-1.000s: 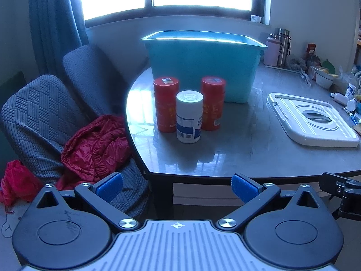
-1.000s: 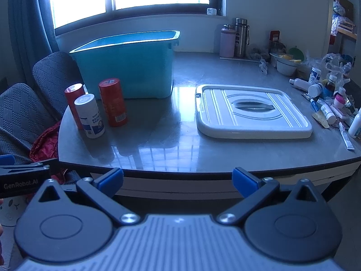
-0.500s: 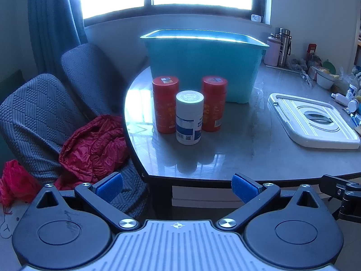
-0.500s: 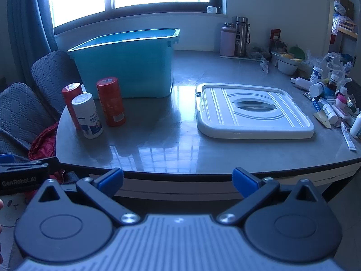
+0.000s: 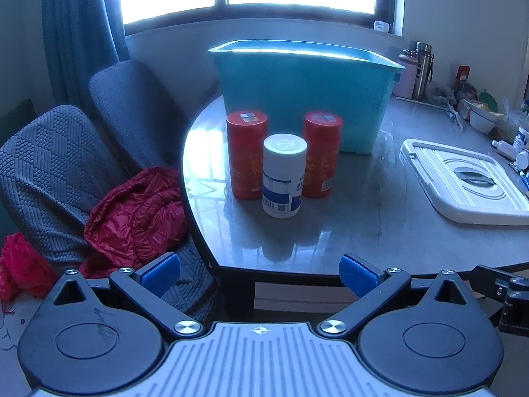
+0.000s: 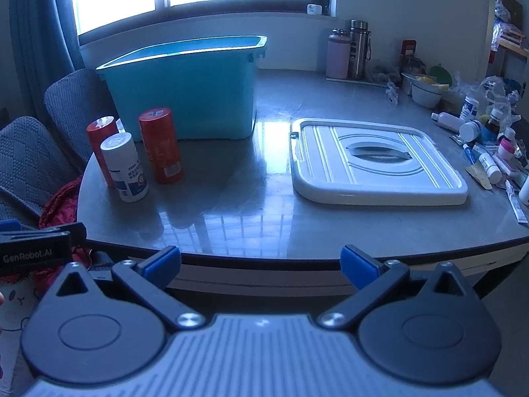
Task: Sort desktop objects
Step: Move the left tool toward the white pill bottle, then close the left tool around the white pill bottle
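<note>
Two red canisters stand on the grey table with a white bottle in front of them. Behind them is an open teal bin. Its white lid lies flat to the right. My left gripper is open, short of the table's edge, facing the bottle. In the right wrist view, my right gripper is open before the table edge, with the lid ahead-right and the canisters and bottle at left.
Two grey chairs with a red jacket stand left of the table. Flasks, a bowl and several small bottles and tubes crowd the table's right side. The left gripper's body shows at the right view's left edge.
Both grippers have moved slightly forward and up towards the table. The jaws stay open. Nothing on the table has moved.
</note>
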The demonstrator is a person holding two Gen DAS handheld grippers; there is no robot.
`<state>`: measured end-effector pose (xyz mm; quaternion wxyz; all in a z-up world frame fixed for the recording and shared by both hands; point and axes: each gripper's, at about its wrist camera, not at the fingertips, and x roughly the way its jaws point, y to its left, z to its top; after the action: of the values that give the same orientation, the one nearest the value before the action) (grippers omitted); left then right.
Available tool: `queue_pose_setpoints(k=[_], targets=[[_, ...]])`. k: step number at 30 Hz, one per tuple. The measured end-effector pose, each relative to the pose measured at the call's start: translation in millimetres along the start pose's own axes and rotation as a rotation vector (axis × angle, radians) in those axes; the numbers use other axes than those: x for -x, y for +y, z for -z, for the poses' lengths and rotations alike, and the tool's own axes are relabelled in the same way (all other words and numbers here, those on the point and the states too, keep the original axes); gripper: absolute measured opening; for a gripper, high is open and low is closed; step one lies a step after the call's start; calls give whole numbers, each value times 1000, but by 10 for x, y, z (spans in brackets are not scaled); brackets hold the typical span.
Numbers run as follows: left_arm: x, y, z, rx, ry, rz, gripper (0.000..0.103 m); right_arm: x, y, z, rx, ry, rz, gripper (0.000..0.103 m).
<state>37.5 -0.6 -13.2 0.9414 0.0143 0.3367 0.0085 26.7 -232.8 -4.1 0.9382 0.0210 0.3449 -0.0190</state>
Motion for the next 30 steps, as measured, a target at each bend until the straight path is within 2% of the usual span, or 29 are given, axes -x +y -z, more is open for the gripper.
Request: queue_pose_setpoints(k=[11, 14, 17, 22, 30], targets=[[-230, -43, -37, 10, -23, 9, 103, -106, -15, -46, -6, -8, 9, 103], [-293, -55, -46, 12, -29, 11, 103, -133, -6, -41, -7, -39, 12, 103], [-336, -62, 7, 22, -70, 3, 103, -171, -19, 14, -23, -98, -6, 103], [-464, -108, 14, -3, -96, -18, 103, -336, -29, 98, -60, -132, -40, 103], [-773, -148, 35, 9, -124, -7, 103, -567, 22, 44, 4, -226, -15, 103]])
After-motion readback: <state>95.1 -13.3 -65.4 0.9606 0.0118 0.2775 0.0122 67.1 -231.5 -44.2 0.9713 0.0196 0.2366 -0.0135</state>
